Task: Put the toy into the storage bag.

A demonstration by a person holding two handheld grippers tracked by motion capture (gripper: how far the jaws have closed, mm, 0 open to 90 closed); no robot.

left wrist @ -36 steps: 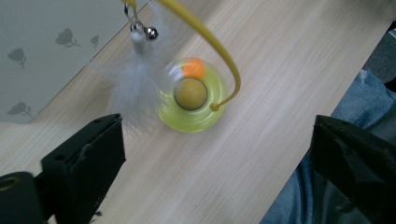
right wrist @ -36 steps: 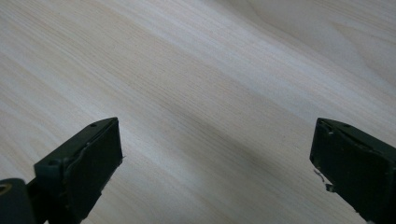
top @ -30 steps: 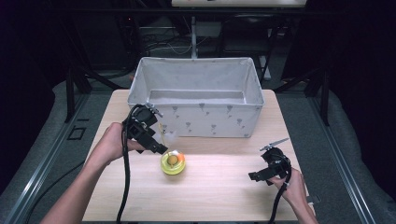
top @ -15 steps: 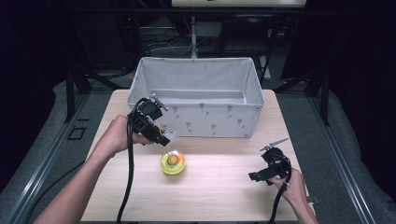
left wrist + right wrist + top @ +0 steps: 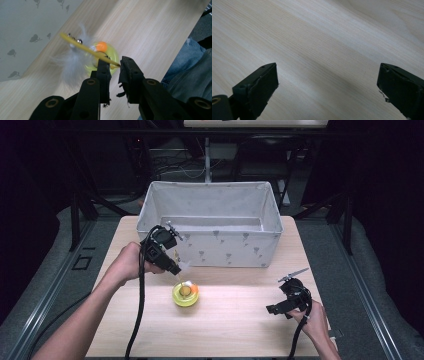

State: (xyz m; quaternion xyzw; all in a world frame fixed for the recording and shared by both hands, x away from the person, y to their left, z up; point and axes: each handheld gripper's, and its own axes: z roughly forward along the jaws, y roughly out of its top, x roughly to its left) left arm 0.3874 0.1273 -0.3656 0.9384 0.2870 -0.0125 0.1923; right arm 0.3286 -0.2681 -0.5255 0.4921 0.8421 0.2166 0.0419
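left gripper [image 5: 115, 65] gripping yellow wand [image 5: 87, 49], above toy [image 5: 185, 294]

Light wood-grain rectangular table [image 5: 235, 325], pale planks w/ fine grain. On it: pale grey fabric bin w/ small leaf print [image 5: 227, 247] at far side, centred, open top. Nearer, left of centre: small round yellow-green plastic toy w/ orange ball [image 5: 185, 293], just in front of bin, not touching it.
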